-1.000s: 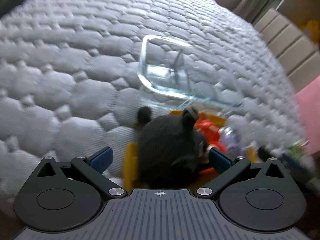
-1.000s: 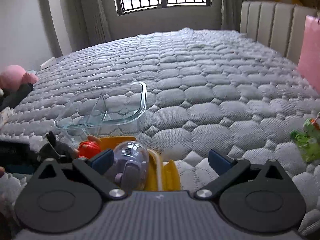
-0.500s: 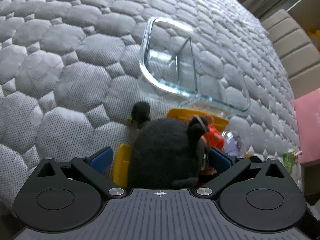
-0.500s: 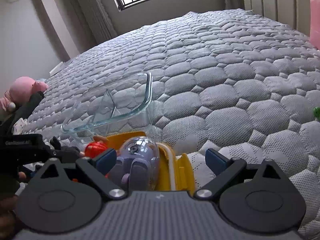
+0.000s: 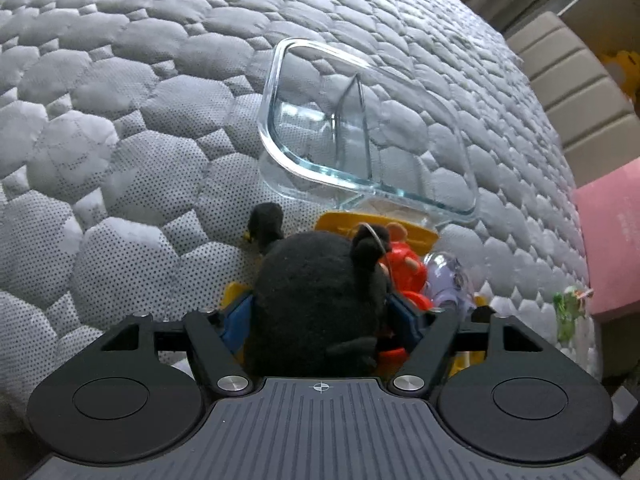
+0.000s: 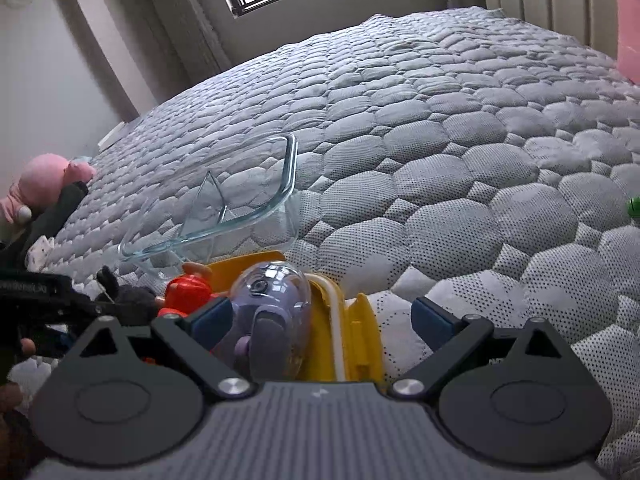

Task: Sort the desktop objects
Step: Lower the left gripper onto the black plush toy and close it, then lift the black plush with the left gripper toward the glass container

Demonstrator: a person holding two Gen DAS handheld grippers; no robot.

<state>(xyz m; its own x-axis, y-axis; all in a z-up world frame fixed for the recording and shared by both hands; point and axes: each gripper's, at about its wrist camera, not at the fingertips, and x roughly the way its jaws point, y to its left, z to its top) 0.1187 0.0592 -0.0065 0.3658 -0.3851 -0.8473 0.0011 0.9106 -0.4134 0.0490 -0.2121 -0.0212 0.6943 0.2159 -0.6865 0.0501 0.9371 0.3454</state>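
A black plush toy (image 5: 316,300) fills the space between the blue pads of my left gripper (image 5: 320,316), which is shut on it above the yellow tray (image 5: 340,222). Beside it in the tray lie a red toy figure (image 5: 404,268) and a clear purple capsule toy (image 5: 448,280). Just beyond stands a clear glass container (image 5: 368,132) with a divider, nothing in it. My right gripper (image 6: 322,320) is open, with the purple capsule (image 6: 276,308) between its fingers, close to the left pad. The red figure (image 6: 188,292) and black plush (image 6: 132,300) sit to its left.
Everything rests on a grey quilted bed (image 6: 460,152). A green toy (image 5: 568,308) and a pink bag (image 5: 612,240) lie to the right. A pink plush (image 6: 44,184) sits at the bed's far left edge. A padded headboard (image 5: 572,92) is behind.
My left gripper's pads have drawn in from wide apart onto the black plush. My right gripper has come lower and closer around the purple capsule, still open.
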